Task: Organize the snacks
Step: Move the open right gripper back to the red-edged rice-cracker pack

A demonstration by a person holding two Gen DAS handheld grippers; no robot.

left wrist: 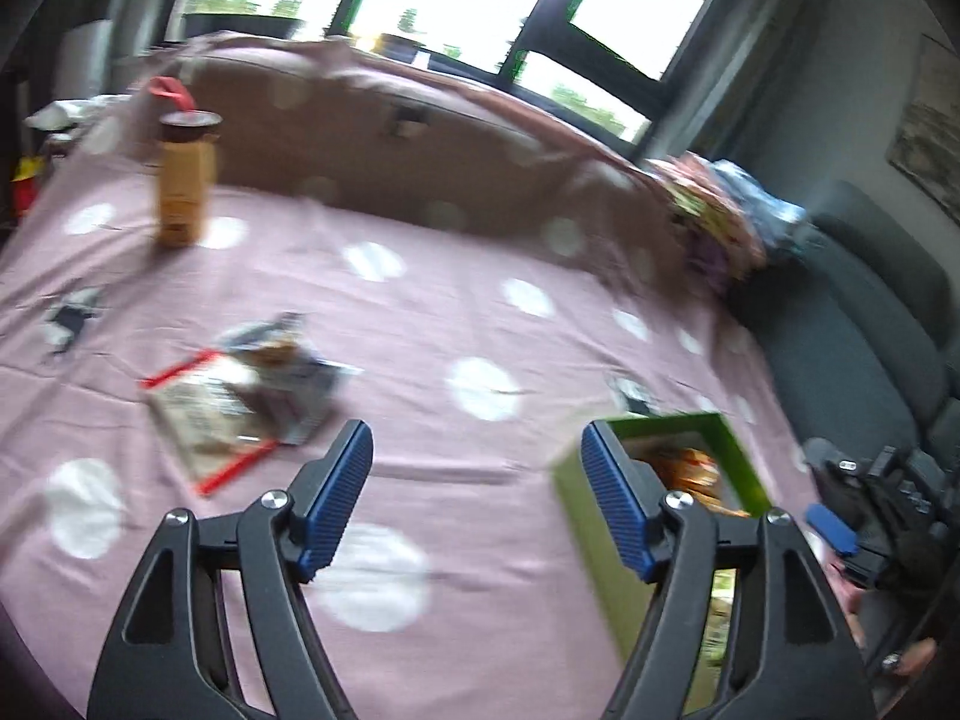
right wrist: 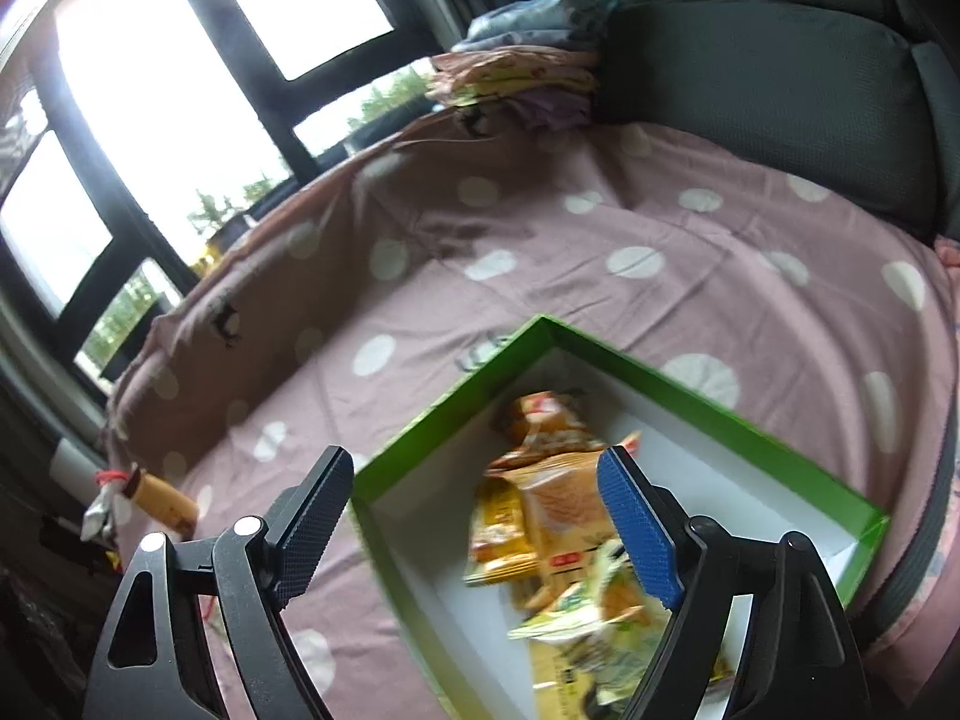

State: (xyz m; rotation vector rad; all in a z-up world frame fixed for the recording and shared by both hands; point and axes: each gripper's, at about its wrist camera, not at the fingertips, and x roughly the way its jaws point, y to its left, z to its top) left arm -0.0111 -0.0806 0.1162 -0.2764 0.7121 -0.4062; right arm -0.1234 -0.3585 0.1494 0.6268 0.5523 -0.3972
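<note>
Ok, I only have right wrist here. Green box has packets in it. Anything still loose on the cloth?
Observer: Yes. The left wrist view shows a small pile of snack packets lying on the pink spotted cloth, outside the green box.
Operator: Left gripper carrying anything?
Observer: No. The left gripper is open, with nothing between its pads.
Operator: Bottle at my left edge looks tilted. Is it down?
Observer: No. In the left wrist view the brown bottle stands upright on the cloth, apart from the packets.
</note>
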